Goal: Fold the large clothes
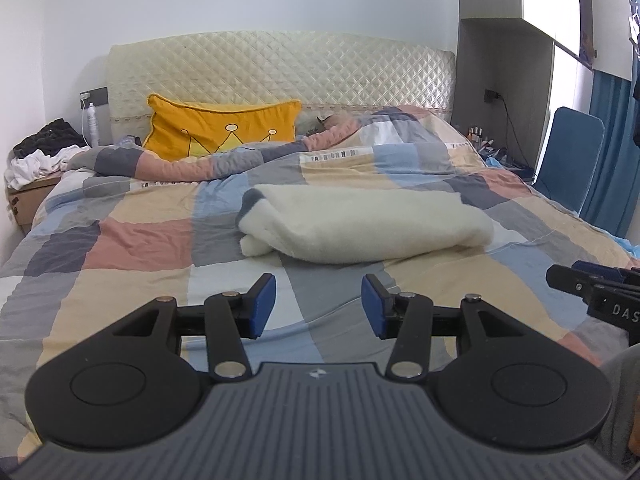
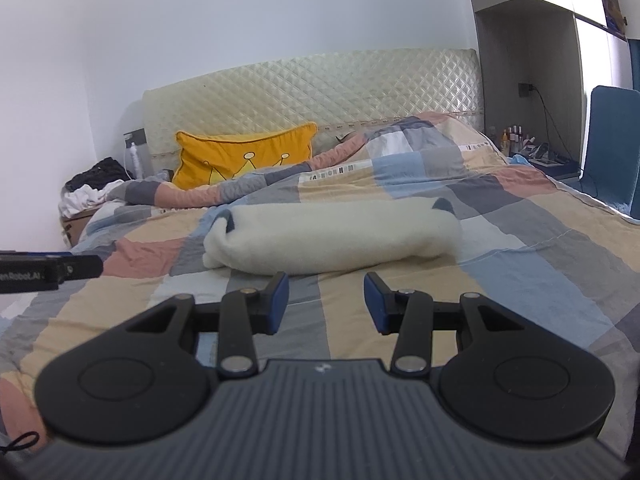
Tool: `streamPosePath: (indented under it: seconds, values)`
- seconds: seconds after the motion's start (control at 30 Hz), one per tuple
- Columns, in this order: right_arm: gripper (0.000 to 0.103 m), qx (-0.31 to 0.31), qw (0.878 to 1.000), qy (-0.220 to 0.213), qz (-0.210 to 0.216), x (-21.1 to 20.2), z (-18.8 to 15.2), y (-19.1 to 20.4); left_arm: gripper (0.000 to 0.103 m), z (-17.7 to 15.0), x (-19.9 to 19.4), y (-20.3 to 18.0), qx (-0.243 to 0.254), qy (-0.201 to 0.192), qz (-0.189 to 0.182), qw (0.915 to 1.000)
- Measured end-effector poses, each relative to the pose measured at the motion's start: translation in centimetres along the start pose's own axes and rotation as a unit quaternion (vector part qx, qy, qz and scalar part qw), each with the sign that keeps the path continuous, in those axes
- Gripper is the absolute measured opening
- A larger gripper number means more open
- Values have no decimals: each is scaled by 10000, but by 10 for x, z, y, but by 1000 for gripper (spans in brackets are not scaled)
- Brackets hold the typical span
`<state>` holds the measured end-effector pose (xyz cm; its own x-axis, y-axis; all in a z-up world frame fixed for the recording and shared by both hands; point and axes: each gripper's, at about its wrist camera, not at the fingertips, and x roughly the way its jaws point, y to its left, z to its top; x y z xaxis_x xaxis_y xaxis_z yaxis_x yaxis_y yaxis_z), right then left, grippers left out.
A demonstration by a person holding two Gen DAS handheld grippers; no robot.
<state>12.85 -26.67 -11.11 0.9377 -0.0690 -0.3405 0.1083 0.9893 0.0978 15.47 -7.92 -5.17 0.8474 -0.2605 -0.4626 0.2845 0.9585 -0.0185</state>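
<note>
So the cream fleece garment (image 1: pixel 360 226) is lying folded into a chunky, thick bundle right in the middle of the bed, on top of the patchwork quilt (image 1: pixel 140 248). It's fuzzy and off-white, with a bit of grey trim poking out at one end. The folded edge facing the cameras is rounded and fat, and at the left end you can see the layers stacked on each other. From the right wrist view it looks more like a long roll lying crosswise (image 2: pixel 332 240).

Both tongs are released and holding nothing. The left gripper (image 1: pixel 319 306) hangs over the quilt just short of the bundle, blue pads spread wide, not touching the fabric. The right gripper (image 2: pixel 326 304) is the same deal: jaws apart, with the near edge of the bundle just ahead of its tips.

Room-wise, there's plenty of flat quilt to the left, right and front of the bundle. Behind it the quilt bunches into a ridge in front of the yellow crown pillow (image 1: pixel 224 130) and the quilted headboard (image 1: pixel 280 68). A blue chair (image 1: pixel 572 160) stands along the bed's right edge, and a pile of clothes (image 1: pixel 40 156) sits off the far left corner.
</note>
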Motion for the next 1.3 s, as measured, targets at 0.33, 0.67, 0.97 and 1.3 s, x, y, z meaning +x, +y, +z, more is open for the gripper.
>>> streamPosePath:
  seconds: [0.33,0.67,0.97,1.3]
  values:
    - [46,58,10000,10,-32,0,0,-5,87,0,-5,-4,-49,-34,-58,10000]
    - [46,19,9999,-2,-104,0,-1,-3,100,1,-17,-5,-58,-192,-103,9997]
    - [51,-24,9998,-9,-177,0,0,-5,101,0,-18,-5,-27,-139,12,9999]
    - [51,-45,9998,-28,-194,0,-1,-4,101,0,-21,-4,-14,-175,64,9998]
